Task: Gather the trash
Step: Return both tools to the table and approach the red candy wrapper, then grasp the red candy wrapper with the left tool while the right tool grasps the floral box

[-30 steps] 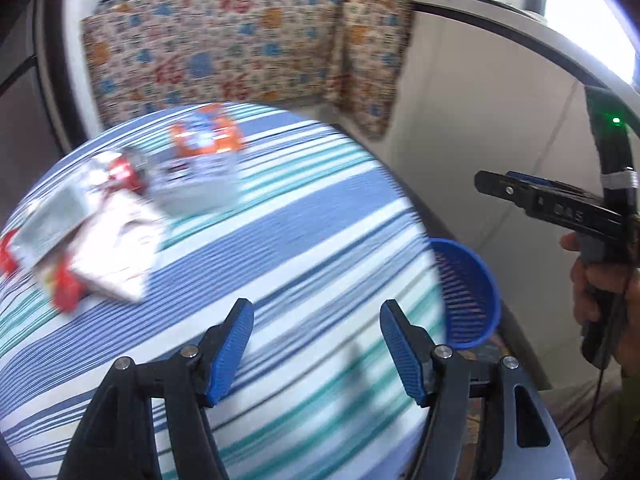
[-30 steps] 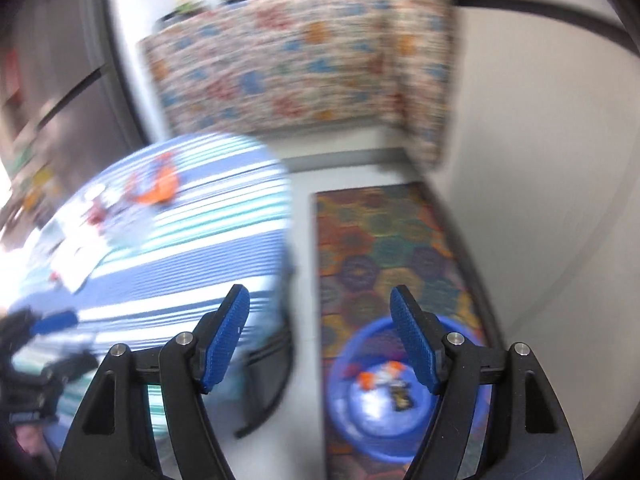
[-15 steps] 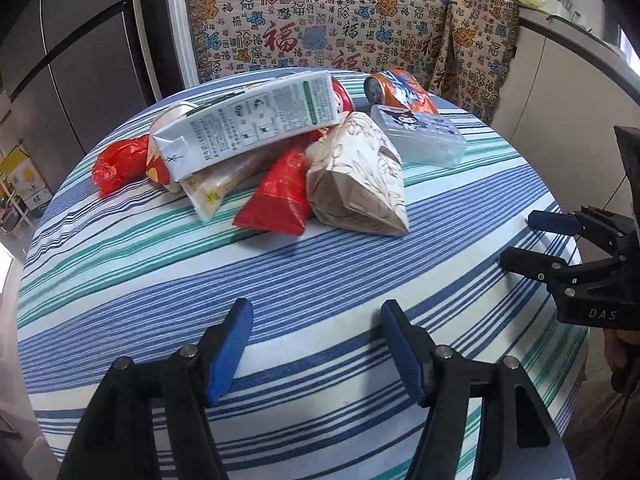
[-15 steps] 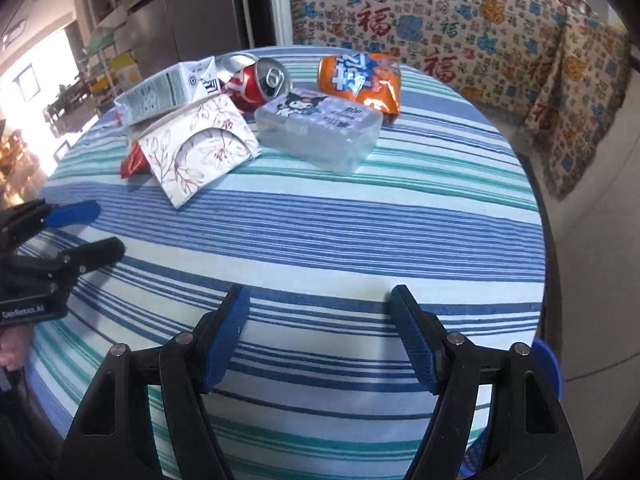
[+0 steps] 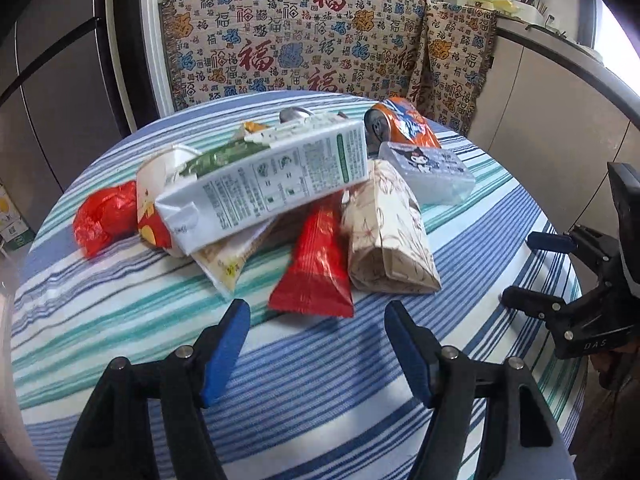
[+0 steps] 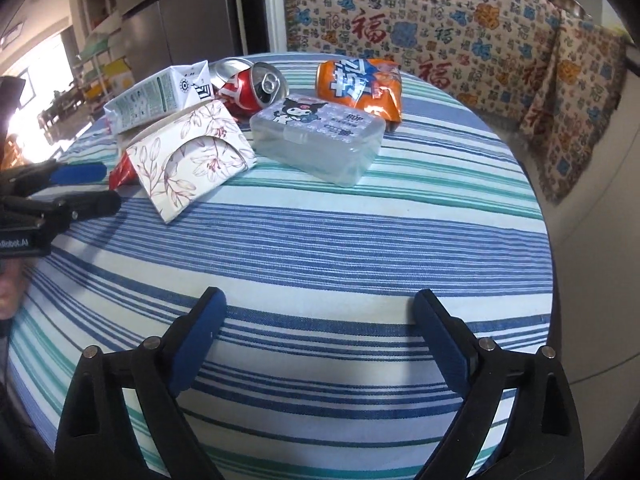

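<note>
A heap of trash lies on the round striped table: a white milk carton on top, a red foil wrapper, a flowered paper pack, a clear plastic box, a crushed orange can and a red bag. My left gripper is open and empty, just in front of the red wrapper. My right gripper is open and empty over bare cloth, short of the clear box. A red can lies behind the box.
A patterned cloth hangs over furniture behind the table. A fridge stands at the back left. A counter runs along the right. The table edge drops off at the right.
Both grippers swung from the blue basket on the floor back over the table. The left one moved closer to the heap. Both stayed open and empty.
</note>
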{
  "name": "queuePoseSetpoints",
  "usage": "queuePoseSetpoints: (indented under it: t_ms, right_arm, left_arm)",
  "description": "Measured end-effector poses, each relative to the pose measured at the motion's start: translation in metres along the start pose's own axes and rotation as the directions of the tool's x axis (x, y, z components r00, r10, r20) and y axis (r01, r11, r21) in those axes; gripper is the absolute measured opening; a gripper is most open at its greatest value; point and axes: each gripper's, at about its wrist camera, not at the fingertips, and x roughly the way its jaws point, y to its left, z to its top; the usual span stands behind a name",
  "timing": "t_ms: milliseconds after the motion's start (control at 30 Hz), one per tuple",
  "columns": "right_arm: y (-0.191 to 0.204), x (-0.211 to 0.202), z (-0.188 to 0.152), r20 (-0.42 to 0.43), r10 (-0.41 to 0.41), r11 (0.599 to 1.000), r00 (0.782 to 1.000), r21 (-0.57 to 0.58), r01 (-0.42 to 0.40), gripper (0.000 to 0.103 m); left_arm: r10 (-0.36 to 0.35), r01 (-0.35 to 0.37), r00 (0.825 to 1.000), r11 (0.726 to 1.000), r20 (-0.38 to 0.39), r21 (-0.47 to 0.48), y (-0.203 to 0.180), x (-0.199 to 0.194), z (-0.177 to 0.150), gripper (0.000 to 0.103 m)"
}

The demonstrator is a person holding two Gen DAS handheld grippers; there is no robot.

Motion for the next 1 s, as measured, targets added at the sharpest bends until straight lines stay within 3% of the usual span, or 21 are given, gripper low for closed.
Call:
queuePoseSetpoints:
  t_ms: [133,233,367,633,733,867,1000]
  right_arm:
    - [-0.002,0.001,0.001,0.005,-0.003,1.0,1.0,0.002,0.003,0.095]
    - [-0.003,0.001,0.001,0.007,-0.002,1.0,1.0,0.001,0.002,0.095]
    - [-0.002,0.0,0.001,0.002,-0.003,1.0,1.0,0.0,0.003,0.095]
    - [-0.002,0.0,0.001,-0.007,0.001,1.0,1.0,-0.006,-0.001,0.095]
    - [-0.002,0.0,0.001,-0.009,0.0,1.0,1.0,-0.005,0.0,0.095]
    - [-0.002,-0.001,0.001,-0.008,-0.003,1.0,1.0,-0.001,0.003,0.095]
    - [0.0,-0.002,0.003,-0.017,-0.003,1.0,1.0,0.0,0.003,0.092]
  left_arm:
    - [-0.011,0.011,1.0,0.999,0.0,0.05,-0.001,0.005,0.011,0.07]
    - [-0.025,0.027,0.999,0.996,-0.025,0.082,-0.002,0.012,0.012,0.042]
    - [-0.024,0.027,0.999,0.997,-0.029,0.076,-0.003,0.011,0.007,0.041]
    - [0.016,-0.017,0.999,1.0,-0.046,-0.022,-0.011,-0.045,-0.038,0.042]
    - [-0.008,0.006,0.998,0.999,-0.063,-0.036,-0.018,-0.058,-0.056,0.043]
    - [-0.088,0.088,0.993,0.996,-0.074,-0.013,-0.025,-0.061,-0.054,0.068]
    - [-0.088,0.087,0.994,0.996,-0.069,-0.01,-0.024,-0.048,-0.039,0.068]
